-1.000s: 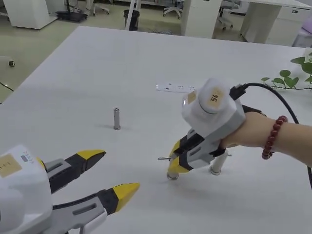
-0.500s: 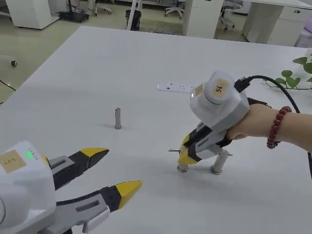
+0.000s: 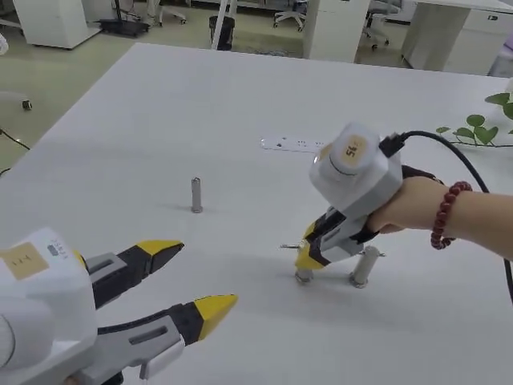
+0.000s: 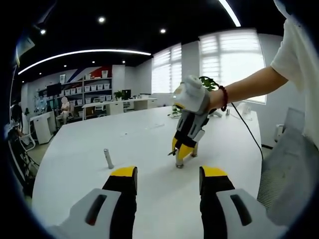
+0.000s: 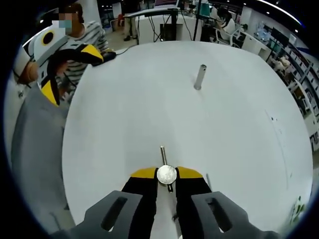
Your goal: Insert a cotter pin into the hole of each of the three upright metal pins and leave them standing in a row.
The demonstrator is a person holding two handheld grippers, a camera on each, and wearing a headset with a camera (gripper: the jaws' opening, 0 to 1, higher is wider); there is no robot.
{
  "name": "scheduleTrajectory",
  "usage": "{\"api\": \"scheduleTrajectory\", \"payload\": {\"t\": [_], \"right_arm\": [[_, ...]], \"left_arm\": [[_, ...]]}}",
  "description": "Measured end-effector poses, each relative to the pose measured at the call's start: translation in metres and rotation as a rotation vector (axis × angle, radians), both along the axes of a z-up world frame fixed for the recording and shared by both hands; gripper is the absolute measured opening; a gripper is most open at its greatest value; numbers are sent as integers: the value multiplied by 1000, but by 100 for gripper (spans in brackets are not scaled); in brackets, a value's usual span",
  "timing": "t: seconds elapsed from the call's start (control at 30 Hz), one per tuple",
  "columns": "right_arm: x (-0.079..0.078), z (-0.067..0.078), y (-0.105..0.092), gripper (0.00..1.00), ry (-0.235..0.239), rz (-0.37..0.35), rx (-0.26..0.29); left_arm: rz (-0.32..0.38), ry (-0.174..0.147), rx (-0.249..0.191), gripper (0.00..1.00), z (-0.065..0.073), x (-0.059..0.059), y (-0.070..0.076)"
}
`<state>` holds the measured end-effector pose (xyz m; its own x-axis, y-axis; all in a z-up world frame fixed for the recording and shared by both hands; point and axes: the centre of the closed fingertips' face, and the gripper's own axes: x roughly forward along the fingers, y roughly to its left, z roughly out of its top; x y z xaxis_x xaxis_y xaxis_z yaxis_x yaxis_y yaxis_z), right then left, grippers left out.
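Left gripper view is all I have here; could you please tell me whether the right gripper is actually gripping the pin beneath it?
Observer: Yes. In the right gripper view the right gripper has its jaws closed on the round top of a metal pin, and a cotter pin sticks out ahead of it.
Operator: Thank you. Is another pin hidden behind that gripper?
Observer: The head view shows a second pin standing upright beside the gripped one, on the hand's side, with a gap between them.
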<state>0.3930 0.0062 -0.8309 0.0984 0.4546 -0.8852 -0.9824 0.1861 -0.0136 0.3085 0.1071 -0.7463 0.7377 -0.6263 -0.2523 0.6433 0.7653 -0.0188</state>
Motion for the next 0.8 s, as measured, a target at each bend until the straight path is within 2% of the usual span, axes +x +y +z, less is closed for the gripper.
{"api": "scheduleTrajectory", "payload": {"t": [0.3,0.8], "right_arm": [[3,0,-1,13,9,-33,14],[5,-1,-6,14,33,-36,17]], "left_arm": [[-8,5,0,49,-2,0,-3],[-15,10,5,49,-1,0,-5]]}}
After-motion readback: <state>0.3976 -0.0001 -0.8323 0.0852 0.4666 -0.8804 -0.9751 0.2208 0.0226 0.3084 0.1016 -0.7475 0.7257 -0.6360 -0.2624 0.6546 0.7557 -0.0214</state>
